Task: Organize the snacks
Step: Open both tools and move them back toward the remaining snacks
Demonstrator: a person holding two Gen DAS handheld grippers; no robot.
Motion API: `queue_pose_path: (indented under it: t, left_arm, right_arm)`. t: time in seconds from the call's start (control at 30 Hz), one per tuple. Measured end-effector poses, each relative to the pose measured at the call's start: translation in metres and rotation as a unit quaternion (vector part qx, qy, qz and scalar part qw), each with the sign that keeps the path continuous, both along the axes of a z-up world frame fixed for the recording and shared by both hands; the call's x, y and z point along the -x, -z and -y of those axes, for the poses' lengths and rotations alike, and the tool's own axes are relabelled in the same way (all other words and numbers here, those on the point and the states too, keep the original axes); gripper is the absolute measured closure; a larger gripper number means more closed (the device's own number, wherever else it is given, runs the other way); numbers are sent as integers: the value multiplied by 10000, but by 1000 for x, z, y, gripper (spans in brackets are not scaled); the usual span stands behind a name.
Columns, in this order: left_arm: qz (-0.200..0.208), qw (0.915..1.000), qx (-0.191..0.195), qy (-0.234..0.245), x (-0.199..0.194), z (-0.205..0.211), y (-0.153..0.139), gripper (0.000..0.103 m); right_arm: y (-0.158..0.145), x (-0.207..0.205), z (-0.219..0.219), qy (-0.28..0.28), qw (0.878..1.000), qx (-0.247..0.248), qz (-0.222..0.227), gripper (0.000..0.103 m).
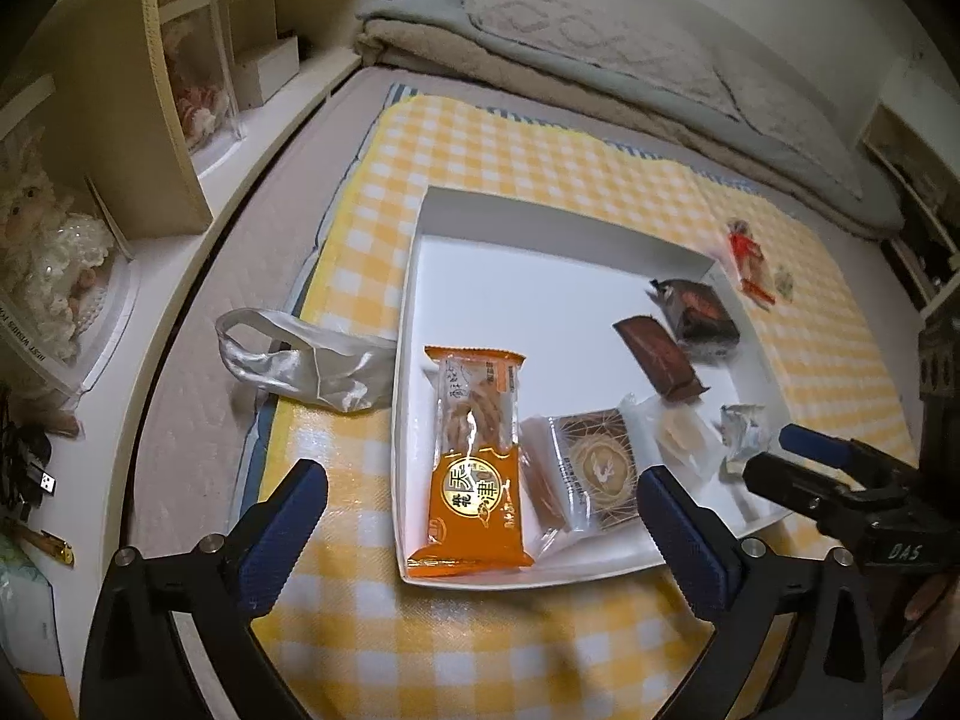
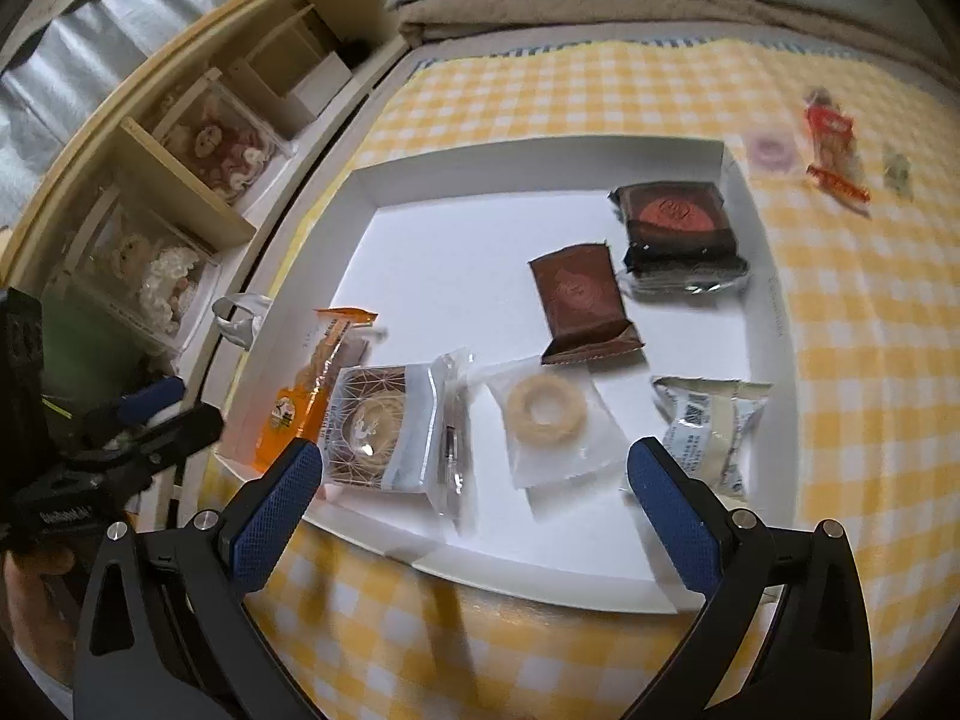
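Shallow white cardboard tray (image 2: 372,186) lying on a yellow-and-white checked cloth (image 2: 840,324) spread over a bed — the tray holds six wrapped snacks. Along its near edge, left to right in the right wrist view: an orange packet of twisted fried dough (image 2: 300,396), a clear-wrapped square pastry with a brown geometric label (image 2: 384,426) overlapping the orange packet's edge, a clear sachet with a pale ring-shaped biscuit (image 2: 546,414), and a crinkled white-and-silver packet with a printed code (image 2: 708,426). Farther in lie a flat brown foil packet (image 2: 582,306) and, just beside it toward the far right corner, a dark square box-like packet with a red round emblem (image 2: 678,228).

Outside the tray, on the cloth beyond its far right corner, three items lie apart from it: a red-and-orange wrapped sweet (image 2: 831,144), a small pale round item (image 2: 771,153) and a small greenish one (image 2: 900,171), both too blurred to identify.

Left claw (image 1: 483,516) spread wide, nothing between its blue pads, poised above the orange packet and the square pastry. Right claw (image 2: 474,501) likewise spread wide and empty, above the near edge of the tray — the ring biscuit sachet lies between its fingers in view, untouched.

A crumpled silver bag (image 1: 312,360) rests at the tray's left side; shelves with boxed dolls (image 1: 54,258) stand beside the bed, folded blankets (image 1: 600,48) at its far end.
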State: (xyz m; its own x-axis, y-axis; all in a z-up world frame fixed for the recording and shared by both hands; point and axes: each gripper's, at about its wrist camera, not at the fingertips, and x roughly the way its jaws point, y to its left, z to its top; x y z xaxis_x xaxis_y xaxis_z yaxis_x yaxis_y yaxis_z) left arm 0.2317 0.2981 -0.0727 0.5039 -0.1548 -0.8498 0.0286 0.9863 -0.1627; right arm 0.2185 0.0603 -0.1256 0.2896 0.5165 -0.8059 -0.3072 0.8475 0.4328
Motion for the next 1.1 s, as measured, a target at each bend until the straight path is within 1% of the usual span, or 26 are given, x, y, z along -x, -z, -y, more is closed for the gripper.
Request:
queue_pose_path:
  t: [0.27, 0.5, 0.7, 0.83, 1.1]
  left_arm:
    - [190, 9998, -48, -1, 15, 5, -20, 0]
    - [337, 9994, -124, -4, 27, 21, -42, 0]
    - [475, 9988, -92, -42, 32, 36, -60, 0]
    - [573, 9982, -164, -30, 31, 51, -68, 0]
    - [698, 9974, -159, 99, 13, 85, -75, 0]
  right_arm:
    - [-14, 6, 8, -27, 9997, 108, 226, 0]
    - [-37, 11, 23, -90, 9978, 228, 612, 0]
    - [-57, 10, 45, -45, 9961, 268, 839, 0]
    - [-67, 8, 64, 30, 9949, 298, 963, 0]
    - [-84, -4, 110, 205, 9918, 439, 1183, 0]
